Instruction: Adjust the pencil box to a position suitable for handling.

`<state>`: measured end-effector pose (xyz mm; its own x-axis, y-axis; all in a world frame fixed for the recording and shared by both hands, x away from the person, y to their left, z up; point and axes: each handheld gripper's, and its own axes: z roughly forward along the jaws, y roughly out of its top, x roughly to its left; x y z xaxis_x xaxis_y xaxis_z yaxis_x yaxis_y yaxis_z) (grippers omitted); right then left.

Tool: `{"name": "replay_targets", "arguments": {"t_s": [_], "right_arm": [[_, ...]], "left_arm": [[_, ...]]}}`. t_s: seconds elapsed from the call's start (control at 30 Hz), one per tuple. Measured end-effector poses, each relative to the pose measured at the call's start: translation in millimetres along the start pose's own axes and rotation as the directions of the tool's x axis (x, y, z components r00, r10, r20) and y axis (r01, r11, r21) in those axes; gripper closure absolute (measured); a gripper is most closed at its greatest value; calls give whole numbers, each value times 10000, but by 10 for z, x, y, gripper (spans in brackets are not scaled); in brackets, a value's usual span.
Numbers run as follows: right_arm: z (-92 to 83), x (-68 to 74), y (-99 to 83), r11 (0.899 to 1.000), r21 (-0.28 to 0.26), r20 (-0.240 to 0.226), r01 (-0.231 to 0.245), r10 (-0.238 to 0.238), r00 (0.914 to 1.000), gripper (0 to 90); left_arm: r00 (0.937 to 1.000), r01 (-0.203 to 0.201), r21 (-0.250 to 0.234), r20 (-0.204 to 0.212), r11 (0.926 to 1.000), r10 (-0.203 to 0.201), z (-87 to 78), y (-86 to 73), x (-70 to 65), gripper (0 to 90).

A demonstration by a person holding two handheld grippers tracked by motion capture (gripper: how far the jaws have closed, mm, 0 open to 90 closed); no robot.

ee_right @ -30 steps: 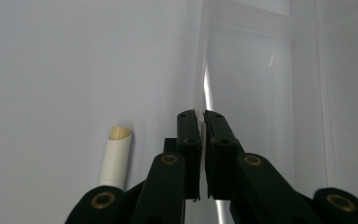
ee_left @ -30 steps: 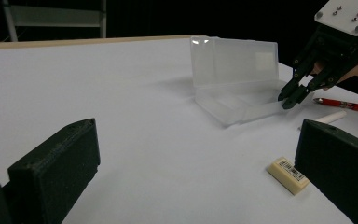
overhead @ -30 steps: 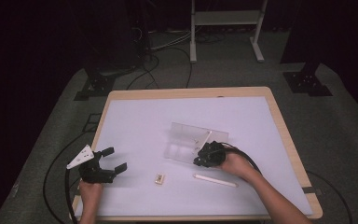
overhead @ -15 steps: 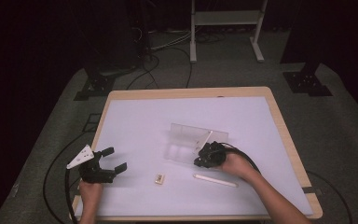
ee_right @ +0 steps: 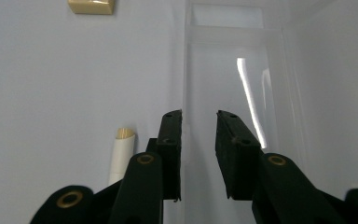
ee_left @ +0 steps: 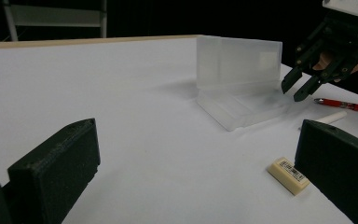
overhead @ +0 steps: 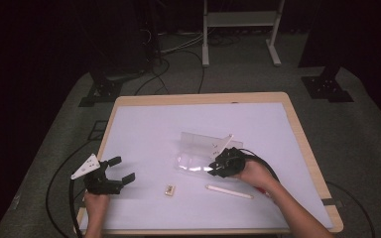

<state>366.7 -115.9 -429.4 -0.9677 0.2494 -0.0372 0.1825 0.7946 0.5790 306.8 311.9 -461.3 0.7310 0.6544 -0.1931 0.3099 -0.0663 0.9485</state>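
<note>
Dark floor and cables surround a white tabletop (overhead: 149, 124) with a pale wooden rim. On it, the right tongs (overhead: 215, 167) sit at the near end of a clear plastic case (overhead: 198, 151), which lies open near the middle of the tabletop with its lid standing up behind the tray. Their jaws have just been opening and now stand a little apart; in the right gripper view the right tongs (ee_right: 199, 154) hover over the tray's edge, one jaw along the wall of the clear plastic case (ee_right: 228, 70), with nothing pinched between them. From the left gripper view the right tongs (ee_left: 299, 88) point down at the end of the tray of the clear plastic case (ee_left: 240, 79).

Just on the person's side of those tongs lies a white stick (overhead: 229, 191), and a red pen (ee_left: 345, 105) lies beside the right hand. A small tan eraser (overhead: 169, 189) rests between the two hands.

Well apart at the near left edge, the left tongs (overhead: 118, 169) are spread wide and hold nothing, their jaws framing the eraser (ee_left: 289, 175) in their own view.
</note>
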Motion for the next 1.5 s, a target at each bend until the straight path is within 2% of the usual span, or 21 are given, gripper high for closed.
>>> {"name": "replay_targets", "arguments": {"t_s": [0.33,0.53,1.1,1.27,1.5], "right_arm": [[-173,23,-57,9991,-288,128,-310,314,9994,626],[-251,36,-156,9973,-390,190,-626,633,9978,605],[-424,94,-392,9936,-592,448,-962,989,9941,560],[-471,117,-464,9904,-675,569,-1208,1247,9906,486],[-570,139,-597,9840,-857,830,-1561,1632,9831,427]], "left_arm": [[10000,28,-12,-5,10000,-28,1,0,-1,0],[10000,41,-10,-8,10000,-41,2,-1,-1,0],[10000,2,40,-19,10000,-2,1,1,-4,0],[10000,-25,105,-24,9999,25,-2,3,-6,0],[10000,-38,95,-23,9999,38,-1,2,-9,0]]}}
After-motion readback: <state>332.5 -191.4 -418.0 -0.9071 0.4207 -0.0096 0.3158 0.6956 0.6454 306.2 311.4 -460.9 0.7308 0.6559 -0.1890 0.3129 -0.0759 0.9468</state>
